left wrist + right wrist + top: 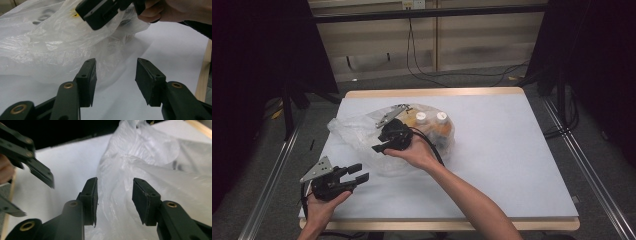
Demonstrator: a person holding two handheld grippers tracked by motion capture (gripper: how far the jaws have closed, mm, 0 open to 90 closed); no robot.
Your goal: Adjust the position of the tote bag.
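With both grippers, the left gripper (357,175) and the right gripper (379,146), gaping empty, pinch the plastic bag's (357,131) loose film near the tabletop's (492,150) left edge, avoiding the bottles (432,120).

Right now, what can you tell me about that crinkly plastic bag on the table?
The plastic bag is thin, see-through and very wrinkled. It lies slumped on its side on the pale table, a little left of the middle. Inside sit orange bottles with white caps. The right tongs hang over it with open jaws, bag film bunched between them; whether the pads touch it is unclear.
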